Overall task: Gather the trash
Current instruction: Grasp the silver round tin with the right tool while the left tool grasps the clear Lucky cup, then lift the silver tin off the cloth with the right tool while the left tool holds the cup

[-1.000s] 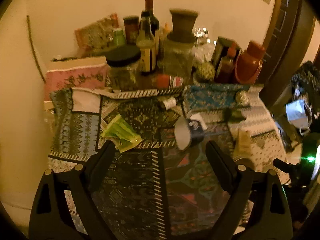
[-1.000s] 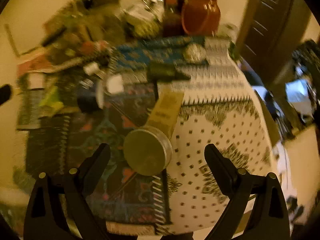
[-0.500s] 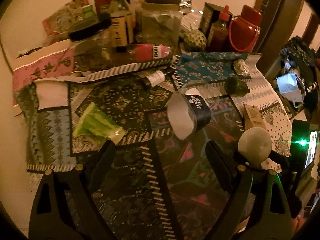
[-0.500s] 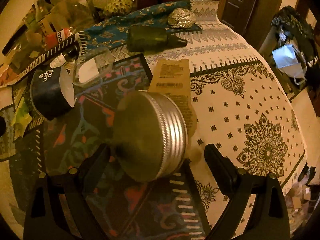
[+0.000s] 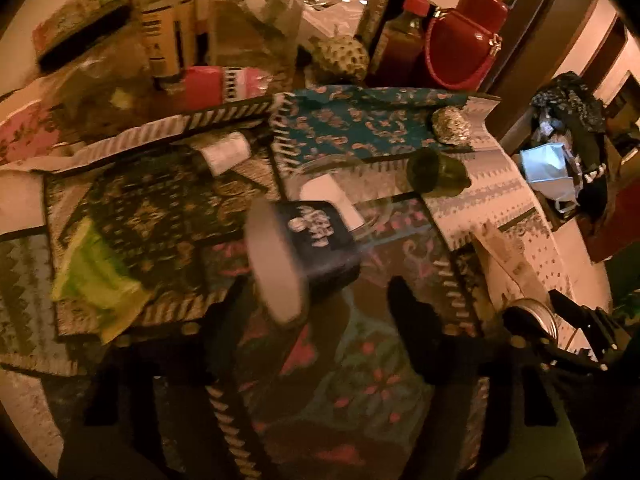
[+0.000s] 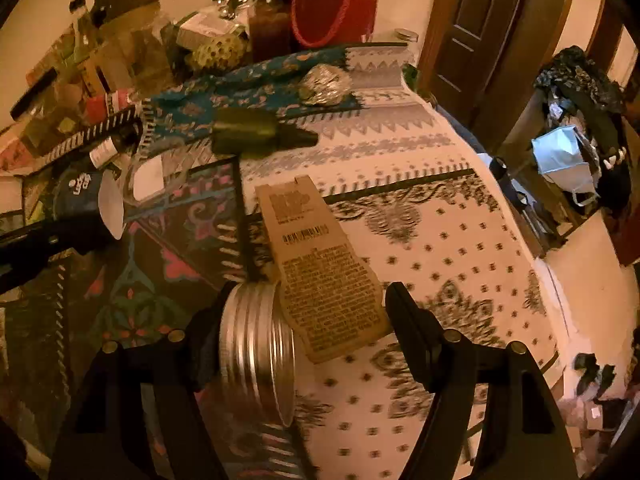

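Note:
A dark blue paper cup (image 5: 316, 248) lies on its side on the patterned cloth, white mouth toward the lower left. My left gripper (image 5: 316, 292) is low over it and its jaws are closing with the cup between the fingers; the right finger (image 5: 408, 320) stands apart from it. In the right wrist view a round metal tin (image 6: 256, 352) stands on edge against my left finger (image 6: 208, 344), beside a brown cardboard tag (image 6: 324, 272). My right gripper (image 6: 308, 304) is closing too, its right finger (image 6: 412, 328) clear of the tin.
A green wrapper (image 5: 96, 284), a small white-labelled bottle (image 5: 224, 152), a clear plastic cup (image 5: 340, 192), a dark green bottle (image 5: 436, 170) and a foil ball (image 5: 450, 124) lie on the table. Jars, bottles and a red bag (image 5: 464, 48) crowd the back. The table edge (image 6: 552, 280) drops away at right.
Both grippers sank toward the table and their jaws narrowed. The blue cup came in between the left fingers. The tin shifted against the right gripper's left finger.

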Demonstrator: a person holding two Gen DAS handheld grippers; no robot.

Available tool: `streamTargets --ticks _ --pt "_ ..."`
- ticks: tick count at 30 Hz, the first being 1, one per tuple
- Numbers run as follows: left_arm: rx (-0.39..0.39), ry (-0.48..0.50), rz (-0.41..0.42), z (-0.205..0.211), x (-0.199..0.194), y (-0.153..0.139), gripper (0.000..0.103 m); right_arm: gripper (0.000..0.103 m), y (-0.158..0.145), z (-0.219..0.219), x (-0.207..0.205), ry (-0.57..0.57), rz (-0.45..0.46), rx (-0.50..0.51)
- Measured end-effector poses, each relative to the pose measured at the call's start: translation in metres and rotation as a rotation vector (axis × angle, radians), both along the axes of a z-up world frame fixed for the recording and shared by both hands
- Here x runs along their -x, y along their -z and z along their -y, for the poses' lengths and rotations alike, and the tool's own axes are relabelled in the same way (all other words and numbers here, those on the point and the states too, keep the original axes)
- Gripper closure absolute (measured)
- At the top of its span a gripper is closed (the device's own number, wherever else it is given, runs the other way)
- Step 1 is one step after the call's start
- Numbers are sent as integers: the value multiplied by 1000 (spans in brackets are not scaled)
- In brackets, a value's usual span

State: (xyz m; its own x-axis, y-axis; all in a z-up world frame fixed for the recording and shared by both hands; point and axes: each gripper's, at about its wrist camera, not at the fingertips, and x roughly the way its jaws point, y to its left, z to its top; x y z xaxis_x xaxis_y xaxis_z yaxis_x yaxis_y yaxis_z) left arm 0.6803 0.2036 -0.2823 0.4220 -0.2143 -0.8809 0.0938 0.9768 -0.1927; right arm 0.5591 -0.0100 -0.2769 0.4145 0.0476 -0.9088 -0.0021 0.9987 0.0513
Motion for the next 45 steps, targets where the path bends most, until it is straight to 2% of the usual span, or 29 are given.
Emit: streamTargets --ticks 1,2,4,6,7,15,20,30,33,37,39,41,44,45 --pt "15 4 -6 2 -3 2 56 33 1 6 -4 0 -10 -30" --pt "29 8 -11 4 -5 4 62 33 1 10 -6 0 -22 -55" --pt "52 11 -22 7 -8 6 85 33 1 20 -7 1 -38 -92" --pt "72 10 -30 9 -8 6 96 31 0 31 -6 17 -51 -125" --pt "78 7 -32 10 -7 5 98 31 0 34 -6 23 -56 -133" --pt "43 8 -18 17 15 -13 99 31 -10 38 7 -23 -64 -93" --pt "13 16 -12 21 30 -26 99 31 -18 36 17 -82 -66 -119" --pt "-13 -8 14 29 51 -44 99 31 11 5 4 -138 -143 -100" --pt "-44 -5 20 29 53 -46 99 31 21 -12 -1 -141 -157 -20" --pt "-64 -4 30 26 54 -48 98 28 21 -25 -1 -145 -115 65" --pt "-69 -8 33 25 54 -50 98 35 21 -23 -1 -141 -118 73" --pt "-78 -13 38 25 53 -52 98 63 18 -18 1 -145 -118 54" --pt "-77 -21 45 28 53 -56 99 86 14 -3 1 -172 -145 -10" --pt "-79 -23 49 30 52 -57 99 87 13 2 0 -176 -157 -37"
